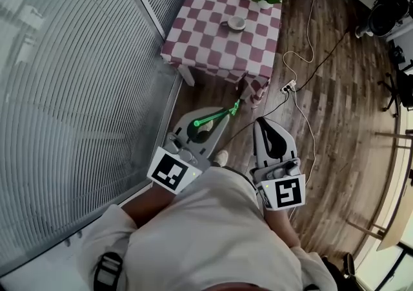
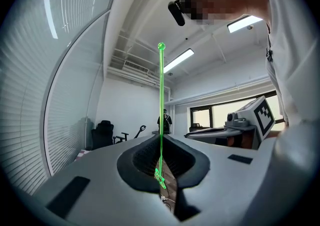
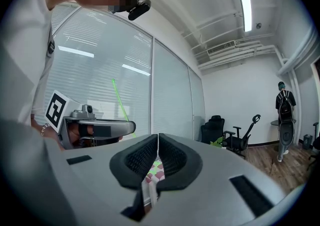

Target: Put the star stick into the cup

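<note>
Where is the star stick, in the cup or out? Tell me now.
Out. The left gripper is shut on the star stick; the cup sits apart on the checkered table.

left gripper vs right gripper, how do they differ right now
The left gripper is shut on the green stick; the right gripper is shut on nothing. In the head view the left gripper slants rightward; the right gripper points straighter ahead. Both have black jaws, closed.
</note>
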